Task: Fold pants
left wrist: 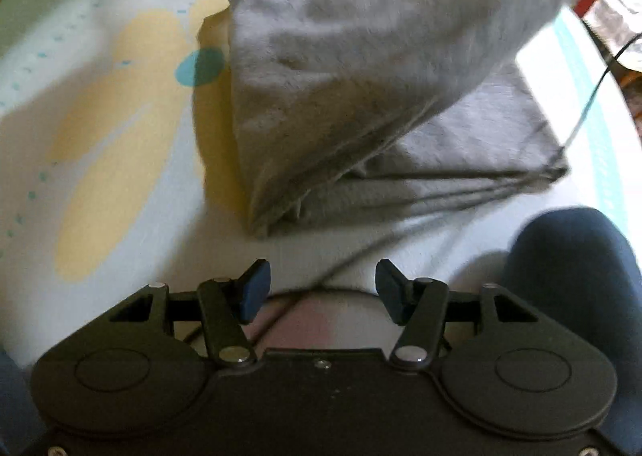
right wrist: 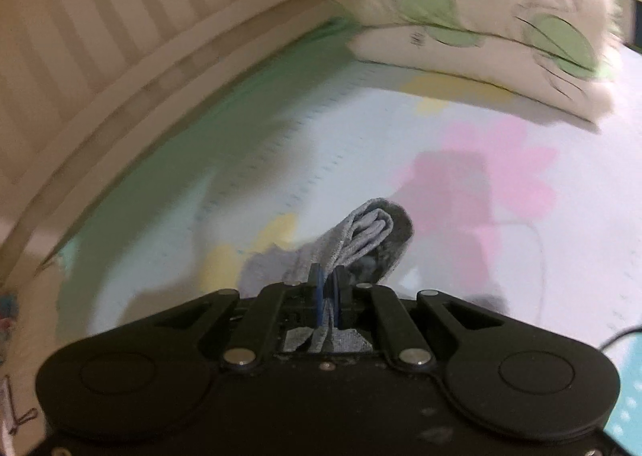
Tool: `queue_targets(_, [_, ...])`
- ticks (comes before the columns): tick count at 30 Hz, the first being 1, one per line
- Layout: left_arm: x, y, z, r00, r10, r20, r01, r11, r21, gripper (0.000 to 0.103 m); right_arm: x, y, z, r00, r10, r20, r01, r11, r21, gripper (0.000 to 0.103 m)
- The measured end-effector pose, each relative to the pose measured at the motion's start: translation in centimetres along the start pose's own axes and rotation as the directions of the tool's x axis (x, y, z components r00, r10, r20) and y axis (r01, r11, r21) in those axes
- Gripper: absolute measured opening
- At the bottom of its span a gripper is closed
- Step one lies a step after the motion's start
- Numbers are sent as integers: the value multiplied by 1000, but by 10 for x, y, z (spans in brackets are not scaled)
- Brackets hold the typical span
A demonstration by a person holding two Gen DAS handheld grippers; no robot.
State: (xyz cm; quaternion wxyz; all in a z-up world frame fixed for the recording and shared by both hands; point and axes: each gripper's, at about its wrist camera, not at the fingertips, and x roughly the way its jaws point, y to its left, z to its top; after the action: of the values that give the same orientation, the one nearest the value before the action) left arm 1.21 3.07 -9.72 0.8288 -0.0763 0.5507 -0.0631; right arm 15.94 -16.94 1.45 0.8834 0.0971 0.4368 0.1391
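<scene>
Grey cloth is pinched in the clamped right gripper (right wrist: pixel 328 287); the left gripper (left wrist: pixel 321 287) hangs spread and empty above the pants (left wrist: pixel 361 95), half-folded on the floral bedsheet (left wrist: pixel 100 115). Laying the raised layer flat, edges matched, should help.

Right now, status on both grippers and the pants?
Left gripper open, empty. Right gripper shut on gray pants, one end lifted over the bed sheet. Nothing in the way.
</scene>
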Motion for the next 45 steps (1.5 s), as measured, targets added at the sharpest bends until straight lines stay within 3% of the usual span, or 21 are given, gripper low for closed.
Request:
queue_targets(6, [-47, 20, -1, 992, -63, 109, 64, 998, 1, 62, 23, -51, -50, 994, -69, -84, 77, 991, 109, 6])
queue_targets(10, [-57, 26, 37, 978, -50, 204, 61, 997, -49, 65, 39, -69, -81, 987, -99, -124, 116, 983, 141, 5])
queue_targets(14, [-41, 21, 78, 973, -13, 230, 30, 997, -74, 65, 47, -72, -90, 990, -104, -98, 117, 982, 145, 8])
queue_targets(16, [-30, 14, 93, 974, 2, 227, 15, 997, -73, 65, 43, -73, -94, 994, -92, -65, 101, 984, 146, 16])
queue_targets(19, [-16, 7, 108, 977, 10, 215, 3, 998, -57, 65, 39, -72, -94, 993, -116, -21, 117, 986, 117, 39])
queue_targets(25, [39, -9, 106, 994, 57, 92, -59, 998, 14, 65, 49, -75, -106, 994, -92, -58, 96, 993, 73, 40])
queue_targets(28, [56, -12, 100, 993, 91, 82, -96, 993, 64, 67, 58, -81, -113, 996, -59, -62, 65, 994, 89, 42])
queue_targets(31, [56, -14, 98, 990, 102, 95, -110, 990, 86, 68, 67, -90, -116, 998, -29, -57, 36, 990, 134, 43])
queue_targets(39, [46, 0, 104, 996, 47, 79, -50, 998, 32, 67, 82, -117, -116, 996, 88, 7, -86, 953, 289, 46])
queue_targets(45, [26, -2, 99, 989, 81, 127, -85, 996, 24, 66, 84, -125, -113, 994, 111, -9, -100, 923, 372, 47])
